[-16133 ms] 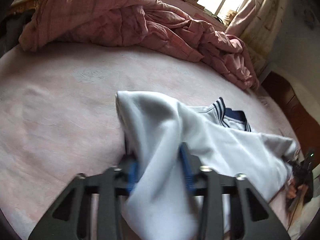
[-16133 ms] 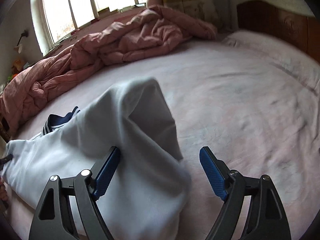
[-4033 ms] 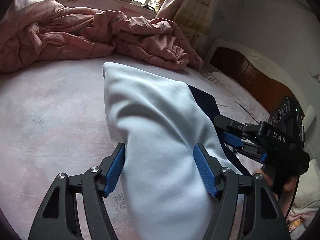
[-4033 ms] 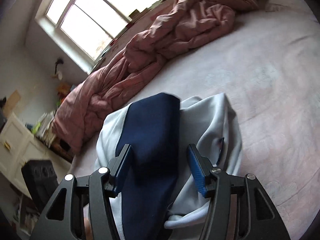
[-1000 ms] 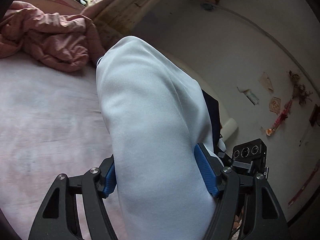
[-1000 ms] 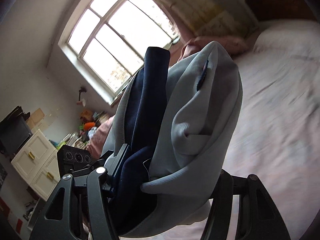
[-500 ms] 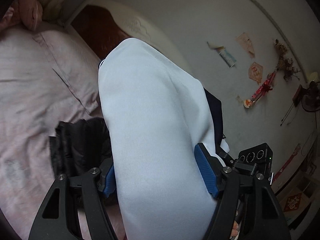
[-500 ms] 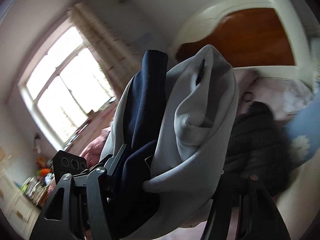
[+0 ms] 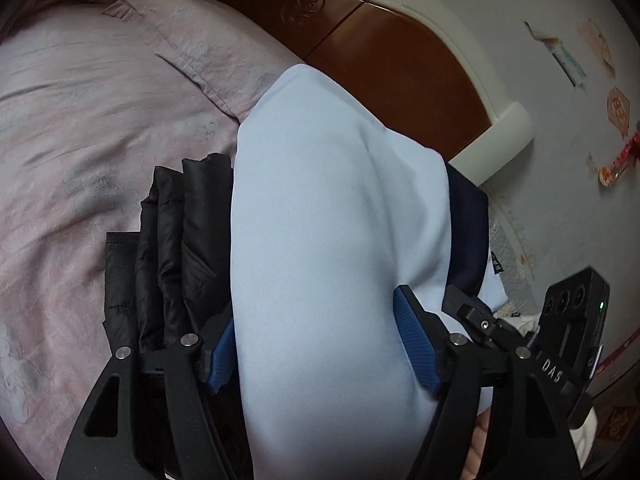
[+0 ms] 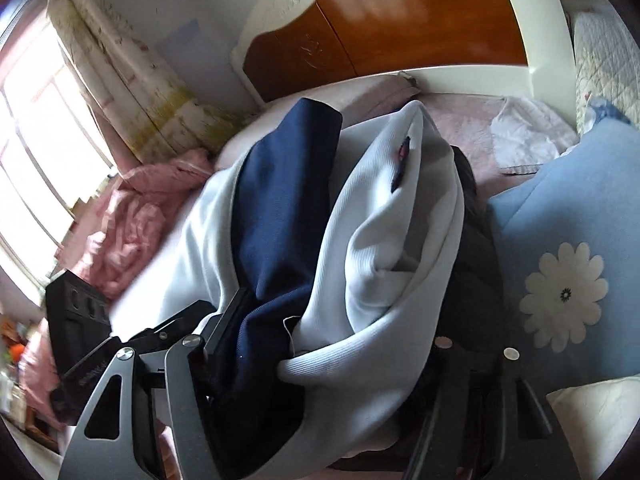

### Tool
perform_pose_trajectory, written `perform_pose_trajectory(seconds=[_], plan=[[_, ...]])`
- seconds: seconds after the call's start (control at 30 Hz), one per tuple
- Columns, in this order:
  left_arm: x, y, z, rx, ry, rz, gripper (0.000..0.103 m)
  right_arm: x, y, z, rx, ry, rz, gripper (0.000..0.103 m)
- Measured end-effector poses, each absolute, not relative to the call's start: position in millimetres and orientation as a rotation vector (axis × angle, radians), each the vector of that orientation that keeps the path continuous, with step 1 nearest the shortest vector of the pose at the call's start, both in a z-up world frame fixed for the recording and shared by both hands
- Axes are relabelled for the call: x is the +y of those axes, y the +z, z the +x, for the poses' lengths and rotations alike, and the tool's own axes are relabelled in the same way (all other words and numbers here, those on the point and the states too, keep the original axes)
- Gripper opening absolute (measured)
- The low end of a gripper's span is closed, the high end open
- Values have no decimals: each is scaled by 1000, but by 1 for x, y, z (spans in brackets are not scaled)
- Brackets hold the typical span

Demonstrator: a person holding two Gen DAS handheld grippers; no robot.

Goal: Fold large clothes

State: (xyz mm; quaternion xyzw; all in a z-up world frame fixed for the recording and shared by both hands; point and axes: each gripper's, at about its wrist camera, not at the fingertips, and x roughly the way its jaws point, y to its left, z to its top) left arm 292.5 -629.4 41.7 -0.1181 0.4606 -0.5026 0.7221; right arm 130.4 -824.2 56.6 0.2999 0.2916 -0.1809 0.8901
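We hold the folded white and navy garment (image 9: pixel 336 240) between both tools: the left gripper (image 9: pixel 324 344) has its blue fingers (image 9: pixel 416 350) against either side of the bundle, and the right gripper (image 10: pixel 320 344) has the bunched end filling its gap, both sets of jaws easing apart. Just beyond and beneath the bundle lies a folded black jacket (image 9: pixel 176 240) on the pink bed (image 9: pixel 80 120). To the right sits a blue flowered pillow (image 10: pixel 568 272). Farthest off stands the wooden headboard (image 9: pixel 384 48).
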Motion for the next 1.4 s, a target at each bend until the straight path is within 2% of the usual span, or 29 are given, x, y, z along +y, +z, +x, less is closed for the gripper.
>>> perform_pose_trajectory(seconds=[0.23, 0.3, 0.37, 0.43, 0.63, 0.7, 0.77, 0.8, 0.97, 1.0, 1.17, 1.4], plan=[[-625, 20, 303, 1056, -1172, -290, 73, -827, 48, 136, 644, -384, 626, 74], [-615, 29, 299, 1023, -1179, -269, 79, -826, 49, 129, 632, -377, 637, 78], [-601, 43, 290, 949, -1148, -214, 85, -824, 54, 121, 617, -426, 631, 80], [-583, 58, 283, 878, -1122, -180, 85, -814, 68, 112, 604, -527, 572, 86], [-511, 101, 265, 628, -997, -98, 85, -758, 106, 93, 517, -677, 394, 86], [-482, 116, 251, 489, -933, -49, 89, -729, 119, 89, 470, -674, 313, 86], [-450, 129, 236, 362, -879, -24, 100, -696, 131, 85, 420, -623, 254, 86], [-434, 135, 229, 316, -857, -21, 103, -681, 135, 82, 397, -587, 239, 87], [-359, 157, 208, 187, -761, -40, 103, -610, 153, 68, 255, -437, 236, 94], [-347, 160, 205, 167, -749, -36, 103, -597, 155, 66, 229, -413, 236, 103], [-304, 162, 195, 91, -678, 44, 103, -532, 158, 67, 169, -360, 147, 103], [-269, 119, 214, 112, -609, 49, 103, -481, 123, 92, 171, -426, 85, 103]])
